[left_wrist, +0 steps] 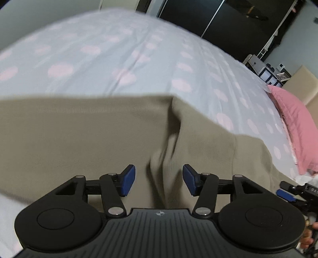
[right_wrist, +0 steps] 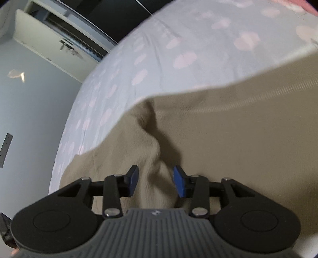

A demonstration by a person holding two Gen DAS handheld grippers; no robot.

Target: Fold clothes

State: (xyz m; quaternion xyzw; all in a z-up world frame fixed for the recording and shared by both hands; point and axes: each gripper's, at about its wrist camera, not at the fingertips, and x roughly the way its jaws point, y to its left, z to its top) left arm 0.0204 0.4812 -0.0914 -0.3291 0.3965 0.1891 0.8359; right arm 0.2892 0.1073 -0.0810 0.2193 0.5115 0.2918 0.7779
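A khaki knit garment (left_wrist: 83, 139) lies spread on the bed, its straight far edge across the middle of the left wrist view. My left gripper (left_wrist: 159, 178) hovers over it, open, with a raised ridge of the cloth (left_wrist: 165, 164) between its blue pads (left_wrist: 129, 178), which do not press on it. In the right wrist view the same garment (right_wrist: 228, 135) fills the lower right. My right gripper (right_wrist: 156, 182) is open too, and a soft fold (right_wrist: 157, 158) rises between its pads (right_wrist: 179, 183) without being pinched.
The bed sheet (left_wrist: 119, 55) is pale blue with pink dots. A pink pillow (left_wrist: 294, 127) lies at the right. Dark wardrobe doors (left_wrist: 218, 17) stand beyond the bed. The right gripper's tip (left_wrist: 286, 193) and a hand (left_wrist: 309, 240) show at the right edge. A white door (right_wrist: 51, 45) stands left.
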